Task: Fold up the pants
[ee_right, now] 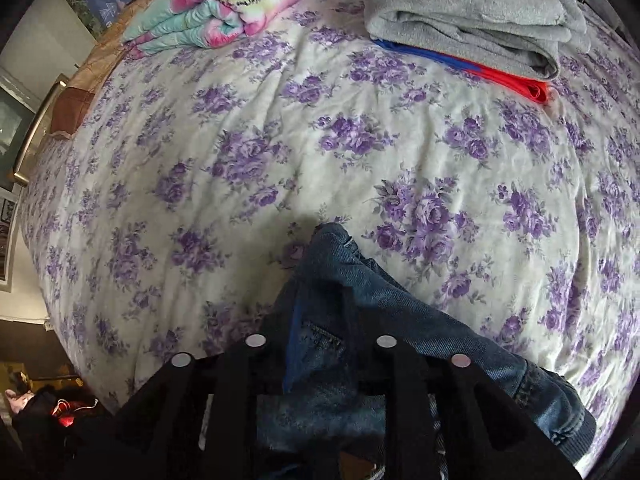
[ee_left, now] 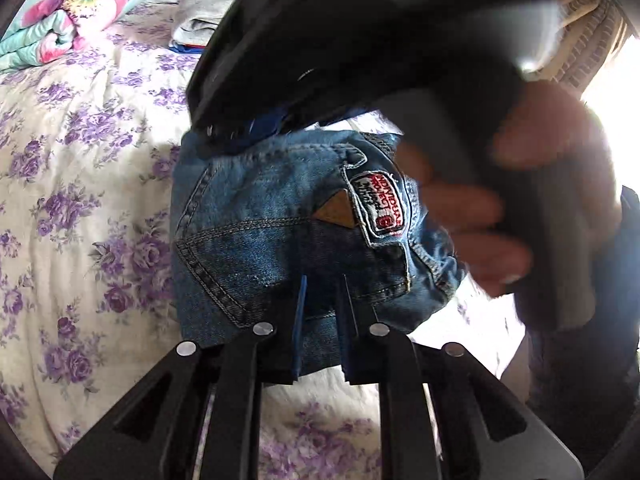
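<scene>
Denim fills the near half of both wrist views: the jeans (ee_left: 288, 232) are bunched into a thick bundle above a bed (ee_left: 80, 208) covered in a white sheet printed with purple roses. In the left wrist view the left tongs (ee_left: 322, 300) pinch the lower edge of the bundle, blue pads pressed into the cloth just below a back pocket that carries a tan triangle and a red and white patch (ee_left: 378, 210). Above the bundle, the right tongs' black body reaches in, with the person's right hand (ee_left: 520, 200) blurred around its grip. In the right wrist view the right tongs (ee_right: 324, 336) are closed on a fold of the jeans (ee_right: 360, 292), which drape away toward the right. Farther back on the bed lie a folded grey towel (ee_right: 472, 24) on top of a red and blue cloth (ee_right: 516, 80), and a flowered quilt (ee_right: 224, 4) at the far left.
</scene>
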`<state>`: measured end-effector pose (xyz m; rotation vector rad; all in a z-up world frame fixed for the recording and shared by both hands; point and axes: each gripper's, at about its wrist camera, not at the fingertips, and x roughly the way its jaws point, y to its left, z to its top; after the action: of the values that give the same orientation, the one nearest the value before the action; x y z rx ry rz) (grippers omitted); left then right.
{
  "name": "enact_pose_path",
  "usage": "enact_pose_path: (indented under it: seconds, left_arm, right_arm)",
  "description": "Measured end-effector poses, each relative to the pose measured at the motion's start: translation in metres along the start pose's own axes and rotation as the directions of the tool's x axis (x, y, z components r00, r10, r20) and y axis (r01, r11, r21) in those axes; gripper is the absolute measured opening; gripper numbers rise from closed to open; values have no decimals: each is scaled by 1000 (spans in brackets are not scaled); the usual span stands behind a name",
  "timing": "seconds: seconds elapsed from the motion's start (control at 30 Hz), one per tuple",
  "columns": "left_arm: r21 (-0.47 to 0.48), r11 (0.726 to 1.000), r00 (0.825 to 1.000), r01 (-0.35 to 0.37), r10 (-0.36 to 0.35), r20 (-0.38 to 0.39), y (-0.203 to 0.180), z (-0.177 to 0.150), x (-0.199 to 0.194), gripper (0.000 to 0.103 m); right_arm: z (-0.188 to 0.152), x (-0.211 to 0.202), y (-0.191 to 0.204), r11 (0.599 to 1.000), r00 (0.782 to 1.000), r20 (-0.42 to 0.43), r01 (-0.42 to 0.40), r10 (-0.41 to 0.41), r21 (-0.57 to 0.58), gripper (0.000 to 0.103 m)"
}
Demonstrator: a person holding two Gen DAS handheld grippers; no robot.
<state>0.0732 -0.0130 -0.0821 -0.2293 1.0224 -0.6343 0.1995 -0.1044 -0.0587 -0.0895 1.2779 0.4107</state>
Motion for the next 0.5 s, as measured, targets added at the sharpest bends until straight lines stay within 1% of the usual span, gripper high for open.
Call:
enact_pose_path:
  seconds: [0.03,0.07,0.1,0.13,0.17,0.2,0.23,0.3,0.33,0.4,0.47,0.5]
  left_arm:
    - [-2,1000,1000,13,-13,5,2,0,-8,17]
    - [-4,1000,1000,18,-18,18,4,-1,-16,32]
    - [-11,1000,999,6,-5,47,7,-3,-28,60]
    - [-29,999,994,-26,28,102,13,-4,-44,69]
    - [-43,998,989,-47,52,141,17,-5,-56,74]
    - [-54,997,984,-61,69,166,23,-6,-68,76]
    - [-69,995,983,-68,79,168,31,-5,-76,77]
    - [-127,989,987,-74,91,132,47,-1,-81,78]
    - [-163,985,993,-54,70,98,54,0,-78,78]
    - [-221,975,999,14,-4,46,66,3,-67,78]
    - [-257,964,997,73,-79,-11,70,0,-48,78]
    - [-271,958,992,99,-115,-42,68,0,-36,78]
  right_arm:
    - [-5,-18,0,1000,999,43,5,-5,5,47]
    - [-14,-39,-4,1000,994,105,10,-11,11,59]
    - [-24,-60,-8,1000,986,169,8,-12,20,64]
    - [-38,-81,-15,999,972,233,0,-8,36,73]
    - [-52,-98,-24,998,958,287,-10,-7,57,79]
    - [-67,-113,-34,996,943,332,-20,-11,89,80]
    - [-87,-125,-46,991,931,364,-29,-19,127,81]
    - [-119,-138,-67,982,922,388,-53,-23,183,81]
    - [-136,-141,-78,975,919,394,-64,-26,213,81]
    - [-167,-142,-95,959,916,400,-81,-36,270,81]
    - [-196,-139,-111,941,916,400,-99,-41,324,81]
    - [-208,-137,-118,932,917,397,-104,-45,346,81]
